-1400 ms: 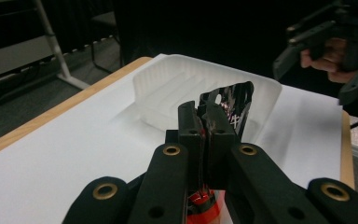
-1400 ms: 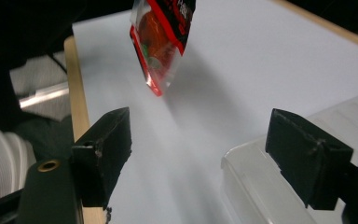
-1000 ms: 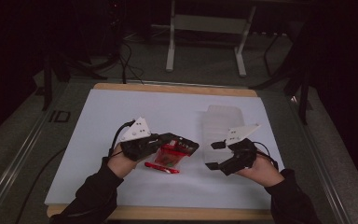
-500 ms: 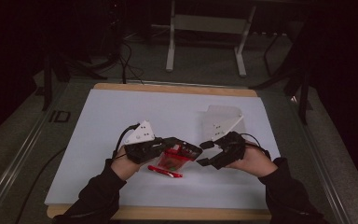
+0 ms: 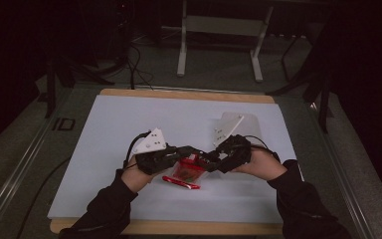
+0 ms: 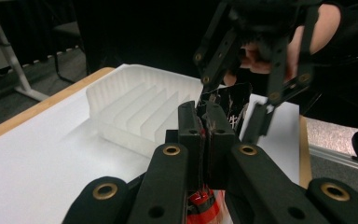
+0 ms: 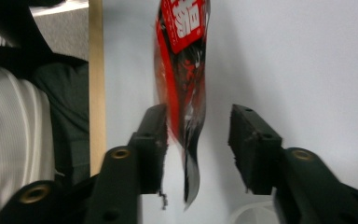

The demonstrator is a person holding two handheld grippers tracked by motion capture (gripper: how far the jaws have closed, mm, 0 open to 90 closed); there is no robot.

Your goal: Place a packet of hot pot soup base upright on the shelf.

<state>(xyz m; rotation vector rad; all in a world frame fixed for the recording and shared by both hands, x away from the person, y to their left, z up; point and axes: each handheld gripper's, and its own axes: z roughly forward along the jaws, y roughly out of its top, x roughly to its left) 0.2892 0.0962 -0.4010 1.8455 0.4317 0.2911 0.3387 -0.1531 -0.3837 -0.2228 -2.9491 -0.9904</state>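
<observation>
My left gripper (image 5: 185, 153) is shut on one edge of a red and black snack packet (image 5: 189, 170), holding it just above the white mat. In the left gripper view its jaws (image 6: 205, 135) pinch the packet (image 6: 200, 205) tight. My right gripper (image 5: 207, 159) faces it from the right, and its jaws have just been closing. In the right gripper view the packet (image 7: 182, 70) hangs between the two pads of the right gripper (image 7: 198, 137). One pad is close against it and the other stands apart. A second red stick packet (image 5: 179, 182) lies flat below.
A translucent ribbed tray (image 5: 251, 124) sits at the back right of the white mat (image 5: 119, 129), behind my right hand; the left gripper view shows it (image 6: 130, 109) too. The table's wooden edge (image 5: 179, 226) runs along the near side. A metal stand (image 5: 219, 30) is beyond the table.
My right hand has moved left to the packet held by my left gripper, and its jaws have narrowed around the packet. The left hand has stayed put.
</observation>
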